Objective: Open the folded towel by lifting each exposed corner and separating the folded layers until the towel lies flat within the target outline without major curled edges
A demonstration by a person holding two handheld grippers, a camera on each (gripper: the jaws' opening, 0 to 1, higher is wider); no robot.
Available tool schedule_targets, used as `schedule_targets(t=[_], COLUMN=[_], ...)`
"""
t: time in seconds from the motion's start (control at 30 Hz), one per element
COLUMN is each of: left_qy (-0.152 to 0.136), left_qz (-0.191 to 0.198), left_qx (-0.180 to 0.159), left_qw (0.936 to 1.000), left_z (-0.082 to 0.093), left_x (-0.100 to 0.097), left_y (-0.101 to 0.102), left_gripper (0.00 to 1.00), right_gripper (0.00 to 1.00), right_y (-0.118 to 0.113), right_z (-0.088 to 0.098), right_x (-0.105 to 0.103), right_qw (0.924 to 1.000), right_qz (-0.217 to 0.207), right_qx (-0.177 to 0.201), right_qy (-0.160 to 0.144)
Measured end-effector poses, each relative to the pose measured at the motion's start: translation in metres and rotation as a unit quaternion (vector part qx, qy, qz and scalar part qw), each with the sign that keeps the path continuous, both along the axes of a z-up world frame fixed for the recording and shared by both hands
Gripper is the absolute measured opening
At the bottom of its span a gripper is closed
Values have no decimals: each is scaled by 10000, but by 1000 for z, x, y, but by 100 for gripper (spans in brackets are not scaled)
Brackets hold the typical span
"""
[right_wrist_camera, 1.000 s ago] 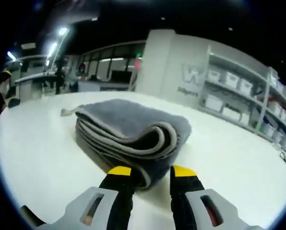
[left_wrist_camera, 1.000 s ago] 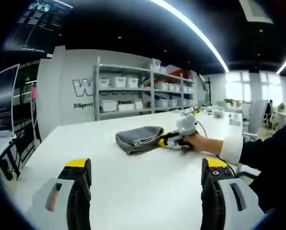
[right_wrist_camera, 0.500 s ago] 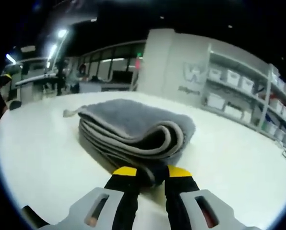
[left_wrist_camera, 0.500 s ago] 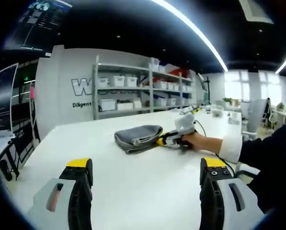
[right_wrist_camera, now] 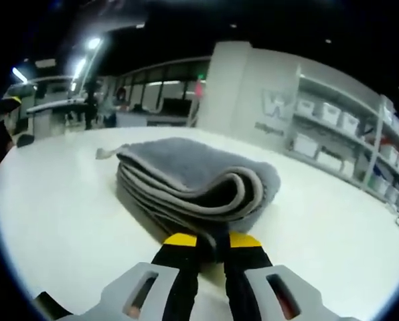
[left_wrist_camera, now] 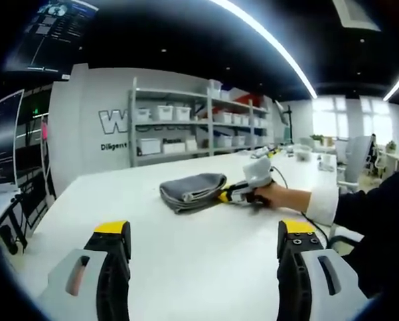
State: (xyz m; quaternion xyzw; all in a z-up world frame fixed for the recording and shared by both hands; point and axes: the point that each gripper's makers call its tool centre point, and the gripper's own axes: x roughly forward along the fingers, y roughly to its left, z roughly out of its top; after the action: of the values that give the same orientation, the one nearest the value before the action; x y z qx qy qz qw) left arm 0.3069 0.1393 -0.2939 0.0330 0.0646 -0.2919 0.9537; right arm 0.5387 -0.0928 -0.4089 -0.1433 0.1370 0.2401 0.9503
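Note:
A grey folded towel point(right_wrist_camera: 193, 184) lies on the white table point(right_wrist_camera: 59, 221), its rolled fold facing me in the right gripper view. My right gripper point(right_wrist_camera: 211, 242) is shut on the towel's lower near edge, the yellow-tipped jaws pinching the cloth. In the left gripper view the same towel point(left_wrist_camera: 189, 189) lies mid-table, and the right gripper point(left_wrist_camera: 234, 194), held by a hand point(left_wrist_camera: 276, 198), meets its right side. My left gripper point(left_wrist_camera: 199, 231) stands open, low over the near part of the table point(left_wrist_camera: 199, 261), well short of the towel, nothing between its jaws.
Shelves with white bins point(left_wrist_camera: 186, 127) line the back wall behind the table. Monitors point(left_wrist_camera: 2, 140) stand to the left. The person's dark sleeve point(left_wrist_camera: 373, 214) fills the right side. Bare table surface stretches around the towel.
My right gripper's jaws have closed from open onto the towel's near lower edge. The left gripper has stayed open and nearly still.

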Motion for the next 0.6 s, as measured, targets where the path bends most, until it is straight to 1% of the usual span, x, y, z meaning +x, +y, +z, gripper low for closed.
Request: schedule_targets(t=[0.23,0.4,0.6], left_qy=[-61,-45,-41], left_qz=[33,82,109], left_qx=[-6,-6,-126], left_qw=[10000,10000,9999], left_z=[2,-1,1], left_x=[0,3,3], left_y=[2,6,8], left_gripper=[88,87,87], right_gripper=[6,5,4], right_y=[2,7,14], right_z=[0,0,0], right_x=[-2,-3,-7], right_qw=[10000,9999,9995], right_qz=[54,142,300], right_qx=[22,64,50], right_qy=[3,17,18])
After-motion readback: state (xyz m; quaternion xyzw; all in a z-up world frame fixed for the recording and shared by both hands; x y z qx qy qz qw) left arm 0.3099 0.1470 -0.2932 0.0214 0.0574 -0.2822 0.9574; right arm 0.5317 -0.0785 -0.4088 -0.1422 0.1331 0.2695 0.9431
